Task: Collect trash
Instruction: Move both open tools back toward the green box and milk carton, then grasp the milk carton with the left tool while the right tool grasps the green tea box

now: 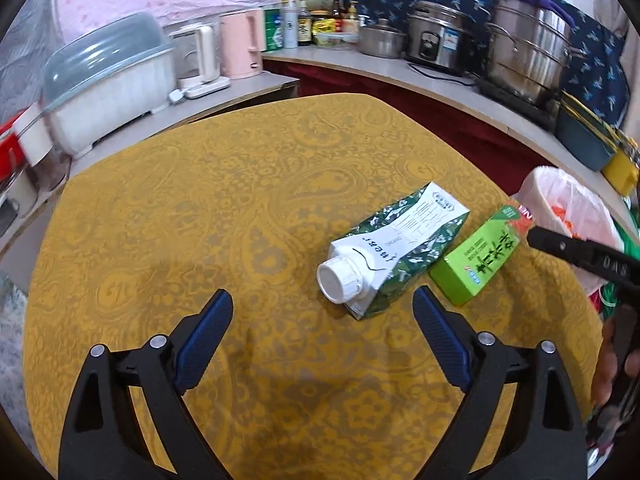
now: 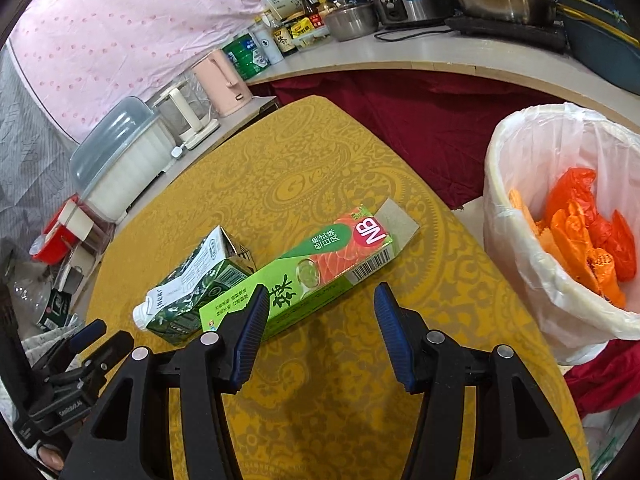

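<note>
Lying near table edge (image 2: 460, 216): green box (image 2: 320, 276), touching carton (image 2: 192, 284); bin (image 2: 520, 216) beyond.

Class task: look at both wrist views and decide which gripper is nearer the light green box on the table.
Right. The right gripper hovers open just short of the light green box, one finger overlapping it. The left gripper sits behind the milk carton, the box beyond it.

Bright, even indoor light; soft shadows, strong fisheye edge bending.
</note>
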### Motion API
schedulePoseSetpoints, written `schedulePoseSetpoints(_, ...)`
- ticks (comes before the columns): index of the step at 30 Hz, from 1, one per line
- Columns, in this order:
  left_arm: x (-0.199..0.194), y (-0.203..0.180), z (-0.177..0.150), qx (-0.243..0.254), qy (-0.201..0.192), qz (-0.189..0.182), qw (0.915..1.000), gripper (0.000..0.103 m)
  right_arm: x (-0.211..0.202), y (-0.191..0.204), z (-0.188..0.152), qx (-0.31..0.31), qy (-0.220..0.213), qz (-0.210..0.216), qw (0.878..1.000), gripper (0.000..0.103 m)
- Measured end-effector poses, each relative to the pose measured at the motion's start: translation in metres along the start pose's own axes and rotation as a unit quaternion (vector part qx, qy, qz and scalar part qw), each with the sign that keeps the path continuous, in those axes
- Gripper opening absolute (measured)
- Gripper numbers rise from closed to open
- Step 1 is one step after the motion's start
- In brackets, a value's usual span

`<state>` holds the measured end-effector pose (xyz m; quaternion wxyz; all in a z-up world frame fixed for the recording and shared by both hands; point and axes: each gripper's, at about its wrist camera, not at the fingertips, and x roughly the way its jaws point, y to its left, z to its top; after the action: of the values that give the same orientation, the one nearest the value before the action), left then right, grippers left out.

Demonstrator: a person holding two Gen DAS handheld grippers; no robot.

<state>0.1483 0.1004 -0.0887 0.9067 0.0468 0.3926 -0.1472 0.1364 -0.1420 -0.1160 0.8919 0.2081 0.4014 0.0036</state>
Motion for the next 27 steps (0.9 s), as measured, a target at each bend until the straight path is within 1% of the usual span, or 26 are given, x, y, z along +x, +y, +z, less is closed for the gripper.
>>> schedulePoseSetpoints(2,0.008,-0.001,0.001,0.023,-0.002,-0.002,0.9997,0.089,0.007,0.0,0.004,0.0,0.003,-0.001,1.0,0.053)
schedulePoseSetpoints(6,0.025,-0.006,0.007,0.057,-0.002,-0.024,0.9981,0.092,0.019,-0.002,0.015,0.003,0.002,-0.004,1.0,0.053)
schedulePoseSetpoints(8,0.034,-0.009,0.01,0.067,-0.001,-0.027,0.9974,0.092,0.026,-0.002,0.02,0.003,0.004,-0.006,1.0,0.053)
schedulePoseSetpoints(11,0.049,-0.015,0.012,0.084,0.008,-0.044,0.9954,0.093,0.036,0.0,0.025,-0.003,0.008,-0.009,1.0,0.053)
schedulePoseSetpoints(13,0.058,-0.02,0.013,0.093,0.016,-0.048,0.9944,0.093,0.044,0.003,0.03,-0.007,0.01,-0.009,1.0,0.053)
schedulePoseSetpoints(16,0.066,-0.027,0.013,0.102,0.023,-0.053,0.9931,0.09,0.05,0.006,0.034,-0.015,0.011,-0.009,1.0,0.053)
schedulePoseSetpoints(18,0.068,-0.032,0.013,0.103,0.027,-0.062,0.9924,0.077,0.051,0.01,0.035,-0.019,0.012,-0.007,1.0,0.053)
schedulePoseSetpoints(20,0.07,-0.036,0.012,0.099,0.032,-0.067,0.9923,0.071,0.049,0.013,0.034,-0.023,0.012,-0.006,1.0,0.053)
schedulePoseSetpoints(22,0.068,-0.038,0.011,0.088,0.027,-0.057,0.9941,0.07,0.046,0.015,0.031,-0.025,0.014,-0.005,1.0,0.053)
schedulePoseSetpoints(24,0.065,-0.038,0.009,0.072,0.027,-0.052,0.9957,0.069,0.041,0.018,0.025,-0.029,0.013,-0.004,0.999,0.056)
schedulePoseSetpoints(27,0.058,-0.037,0.006,0.034,0.025,-0.044,0.9982,0.068,0.031,0.025,0.013,-0.038,0.013,-0.003,0.999,0.057)
